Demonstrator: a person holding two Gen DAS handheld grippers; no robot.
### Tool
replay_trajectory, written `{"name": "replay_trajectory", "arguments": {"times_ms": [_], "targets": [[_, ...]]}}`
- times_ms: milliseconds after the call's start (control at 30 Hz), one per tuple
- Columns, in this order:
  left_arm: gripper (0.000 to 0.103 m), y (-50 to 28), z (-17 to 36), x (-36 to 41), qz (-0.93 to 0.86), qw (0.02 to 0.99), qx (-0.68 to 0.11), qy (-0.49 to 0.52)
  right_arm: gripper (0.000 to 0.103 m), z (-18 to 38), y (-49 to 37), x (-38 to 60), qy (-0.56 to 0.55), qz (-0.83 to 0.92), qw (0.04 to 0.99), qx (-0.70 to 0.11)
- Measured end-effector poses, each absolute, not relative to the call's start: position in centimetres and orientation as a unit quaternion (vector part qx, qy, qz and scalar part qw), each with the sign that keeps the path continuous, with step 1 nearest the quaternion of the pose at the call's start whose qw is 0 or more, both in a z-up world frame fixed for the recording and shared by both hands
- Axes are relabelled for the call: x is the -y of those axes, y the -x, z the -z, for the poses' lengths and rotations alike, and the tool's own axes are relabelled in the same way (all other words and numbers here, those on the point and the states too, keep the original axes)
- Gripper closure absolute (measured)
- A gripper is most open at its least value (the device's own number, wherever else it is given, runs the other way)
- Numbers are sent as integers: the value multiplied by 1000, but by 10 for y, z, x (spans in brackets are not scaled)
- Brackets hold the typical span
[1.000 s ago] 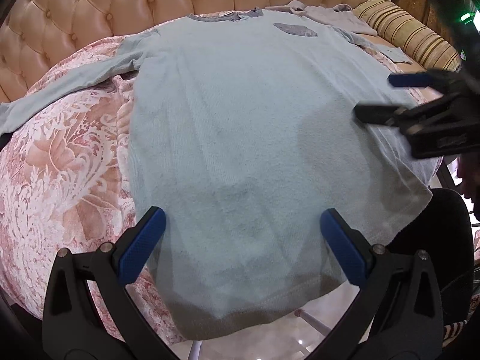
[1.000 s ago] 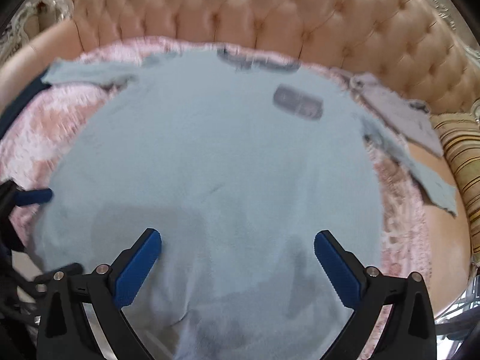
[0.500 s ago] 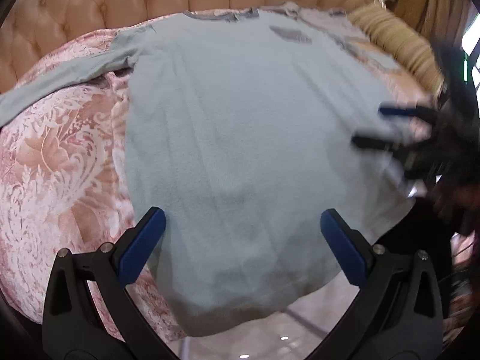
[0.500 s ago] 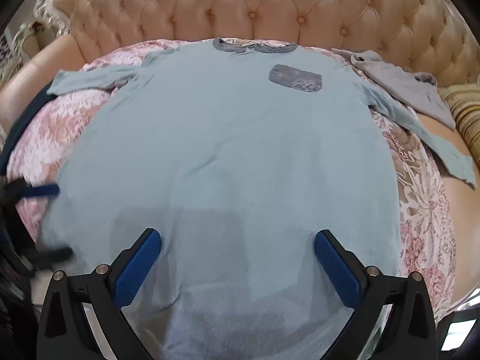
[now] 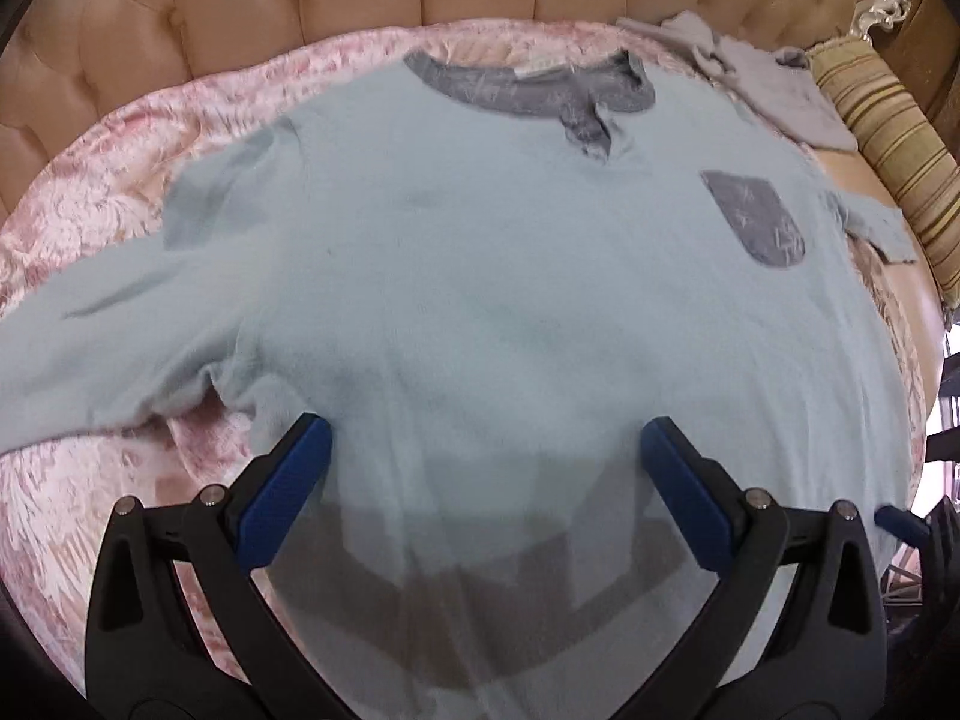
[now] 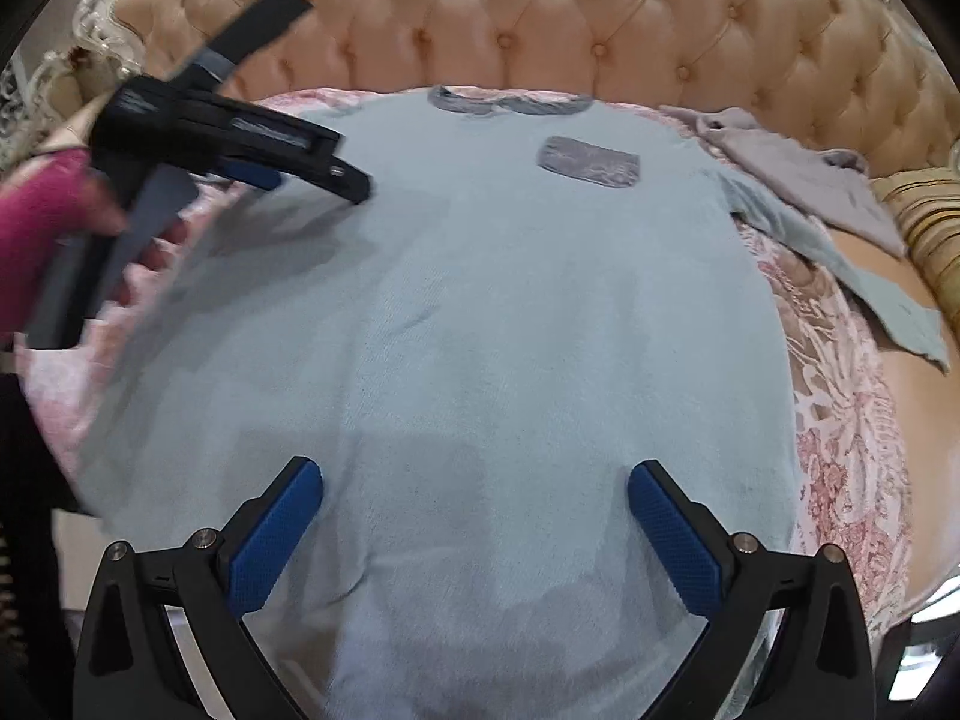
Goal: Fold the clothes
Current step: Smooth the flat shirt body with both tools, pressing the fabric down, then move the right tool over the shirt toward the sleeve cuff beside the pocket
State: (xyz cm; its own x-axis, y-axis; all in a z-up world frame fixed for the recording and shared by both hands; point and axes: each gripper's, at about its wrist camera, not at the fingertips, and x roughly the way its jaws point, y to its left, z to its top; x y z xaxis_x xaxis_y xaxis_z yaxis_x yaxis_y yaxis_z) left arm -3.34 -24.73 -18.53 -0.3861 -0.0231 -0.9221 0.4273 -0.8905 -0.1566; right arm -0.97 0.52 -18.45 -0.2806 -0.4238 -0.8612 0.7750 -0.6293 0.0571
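Note:
A light blue long-sleeved shirt (image 5: 516, 312) lies flat, front up, on a pink patterned cover, with a grey collar (image 5: 528, 87) and a grey chest pocket (image 5: 756, 219). My left gripper (image 5: 483, 450) hovers open over the shirt's left side near the armpit; its sleeve (image 5: 102, 354) runs off to the left. In the right wrist view the same shirt (image 6: 468, 324) fills the middle, and my right gripper (image 6: 474, 498) is open above its lower body. The left gripper (image 6: 312, 177) shows there at the shirt's left shoulder, held by a hand in a magenta sleeve (image 6: 42, 228).
A tufted peach headboard (image 6: 540, 18) curves behind the pink cover (image 5: 90, 204). A grey garment (image 6: 798, 174) lies crumpled at the back right, beside a striped cushion (image 5: 900, 144). The shirt's right sleeve (image 6: 840, 276) stretches toward that side.
My left gripper has moved up from the hem to the shirt's left armpit and shoulder area. The right gripper has held over the lower body. Both stay open.

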Motion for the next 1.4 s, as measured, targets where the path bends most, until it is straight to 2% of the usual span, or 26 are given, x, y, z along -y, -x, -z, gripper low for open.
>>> {"name": "replay_trajectory", "arguments": {"times_ms": [200, 333, 500, 767, 933, 1167, 1400], "targets": [[0, 46, 148, 256, 842, 149, -170, -489, 0, 138, 71, 26, -405, 815, 363, -201], [0, 84, 157, 279, 830, 178, -147, -508, 0, 140, 152, 74, -413, 824, 321, -216], [0, 114, 169, 297, 822, 206, -117, -517, 0, 166, 227, 133, -463, 803, 315, -202], [0, 130, 183, 312, 824, 200, -107, -519, 0, 187, 235, 186, -426, 795, 300, -313], [0, 136, 192, 319, 826, 189, -109, -519, 0, 204, 255, 186, -476, 761, 342, -278], [0, 138, 198, 326, 829, 174, -130, -516, 0, 217, 272, 201, -511, 729, 359, -282], [0, 136, 198, 328, 832, 165, -135, -513, 0, 204, 282, 180, -514, 750, 358, -209]]}}
